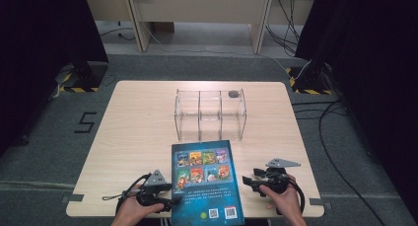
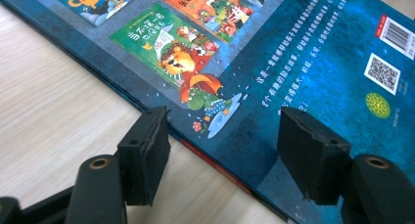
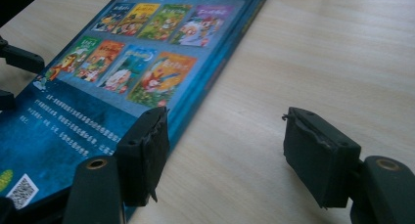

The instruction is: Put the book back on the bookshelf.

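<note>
A blue book (image 1: 207,181) is lying flat on the table (image 1: 133,122), near its front edge. It is being flanked by the left gripper (image 1: 170,199) and right gripper (image 1: 251,179), both spread apart, nothing being held.

- The book (image 1: 207,184) has a smooth, slightly glossy printed paper cover.
- The bench (image 1: 138,122) is pale matt wood grain.
- The organiser (image 1: 210,115) is clear glossy plastic.
- Jaws carry matt black, rough-edged pads.
</note>
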`<action>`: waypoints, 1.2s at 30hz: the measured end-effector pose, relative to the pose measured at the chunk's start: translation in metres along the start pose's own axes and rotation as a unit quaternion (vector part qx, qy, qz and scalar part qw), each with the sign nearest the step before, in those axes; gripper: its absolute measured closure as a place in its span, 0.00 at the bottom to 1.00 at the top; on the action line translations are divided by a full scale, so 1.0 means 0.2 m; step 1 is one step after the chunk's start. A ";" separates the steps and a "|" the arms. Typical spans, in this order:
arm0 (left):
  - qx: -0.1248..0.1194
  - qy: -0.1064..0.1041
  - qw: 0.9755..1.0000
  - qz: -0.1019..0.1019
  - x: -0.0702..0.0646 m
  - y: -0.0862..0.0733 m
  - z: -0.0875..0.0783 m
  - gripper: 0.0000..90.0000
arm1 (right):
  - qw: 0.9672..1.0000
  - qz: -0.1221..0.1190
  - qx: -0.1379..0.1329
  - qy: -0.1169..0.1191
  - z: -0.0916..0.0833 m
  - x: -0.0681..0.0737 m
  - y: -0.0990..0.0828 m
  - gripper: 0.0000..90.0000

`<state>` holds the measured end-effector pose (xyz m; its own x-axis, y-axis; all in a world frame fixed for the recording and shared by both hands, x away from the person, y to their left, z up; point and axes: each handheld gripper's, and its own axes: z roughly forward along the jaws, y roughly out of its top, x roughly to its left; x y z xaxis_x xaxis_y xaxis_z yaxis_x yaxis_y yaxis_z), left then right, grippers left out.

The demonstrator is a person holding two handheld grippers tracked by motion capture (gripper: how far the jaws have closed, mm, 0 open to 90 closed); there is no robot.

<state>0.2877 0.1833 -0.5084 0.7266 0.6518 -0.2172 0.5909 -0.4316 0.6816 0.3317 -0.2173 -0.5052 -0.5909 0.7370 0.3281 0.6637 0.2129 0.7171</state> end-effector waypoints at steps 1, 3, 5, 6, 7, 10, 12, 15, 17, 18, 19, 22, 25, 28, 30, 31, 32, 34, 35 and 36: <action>0.001 -0.001 1.000 0.001 0.00 0.00 0.00 0.40 | 1.000 -0.001 0.002 0.002 0.00 0.00 0.00 0.39; -0.001 -0.003 1.000 -0.001 -0.01 0.01 0.01 0.39 | 1.000 0.000 0.006 0.009 0.01 0.02 0.00 0.40; -0.002 -0.005 1.000 0.000 -0.01 0.01 0.02 0.39 | 1.000 0.001 0.010 0.015 0.02 0.03 -0.01 0.41; -0.002 -0.005 1.000 0.001 -0.02 0.01 0.02 0.39 | 1.000 0.000 0.011 0.016 0.02 0.04 -0.01 0.41; -0.003 -0.006 1.000 0.002 -0.02 0.01 0.02 0.39 | 1.000 0.003 0.015 0.018 0.03 0.05 -0.01 0.41; -0.003 -0.008 1.000 0.004 -0.02 0.02 0.03 0.38 | 1.000 -0.001 0.015 0.017 0.05 0.06 0.00 0.41; -0.002 -0.010 1.000 0.004 -0.02 0.02 0.03 0.38 | 1.000 -0.001 0.016 0.016 0.07 0.07 0.00 0.40; -0.005 -0.020 1.000 -0.011 -0.01 0.03 0.04 0.37 | 1.000 0.006 0.018 0.013 0.09 0.07 0.02 0.40; -0.010 -0.025 0.999 -0.020 0.00 0.04 0.04 0.37 | 1.000 0.014 0.016 0.009 0.11 0.07 0.02 0.38; -0.010 -0.025 0.999 -0.019 0.00 0.04 0.04 0.37 | 1.000 0.018 0.013 0.009 0.13 0.07 0.03 0.38; -0.010 -0.024 1.000 -0.017 0.00 0.04 0.05 0.37 | 1.000 0.026 0.010 0.014 0.14 0.07 0.04 0.39; -0.011 -0.019 1.000 -0.011 -0.01 0.03 0.05 0.37 | 0.998 0.050 -0.005 0.022 0.18 0.08 0.05 0.39; -0.016 -0.026 0.999 -0.022 0.00 0.03 0.05 0.37 | 0.998 0.063 -0.014 0.014 0.18 0.09 0.04 0.39; -0.022 -0.032 0.999 -0.035 0.01 0.02 0.05 0.38 | 0.996 0.084 -0.017 0.020 0.18 0.09 0.03 0.38; -0.021 -0.029 0.999 -0.031 0.00 0.02 0.05 0.39 | 0.994 0.100 -0.023 0.027 0.18 0.09 0.03 0.37; -0.022 -0.025 0.999 -0.029 -0.01 0.02 0.05 0.39 | 0.992 0.121 -0.032 0.032 0.17 0.08 0.02 0.37; -0.022 -0.023 0.999 -0.026 -0.01 0.02 0.05 0.39 | 0.989 0.136 -0.038 0.040 0.17 0.07 0.01 0.37; -0.022 -0.020 0.999 -0.027 -0.02 0.03 0.05 0.39 | 0.984 0.164 -0.039 0.054 0.15 0.06 0.00 0.37; -0.023 -0.017 0.999 -0.028 -0.02 0.03 0.06 0.39 | 0.984 0.162 -0.038 0.057 0.15 0.05 0.00 0.37; -0.025 -0.014 0.999 -0.027 -0.03 0.03 0.06 0.39 | 0.985 0.161 -0.033 0.057 0.14 0.06 0.00 0.37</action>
<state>0.2910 0.1702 -0.5119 0.7041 0.6554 -0.2734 0.6118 -0.3644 0.7021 0.3378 -0.1909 -0.5193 -0.4051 0.6825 0.6084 0.7954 -0.0651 0.6026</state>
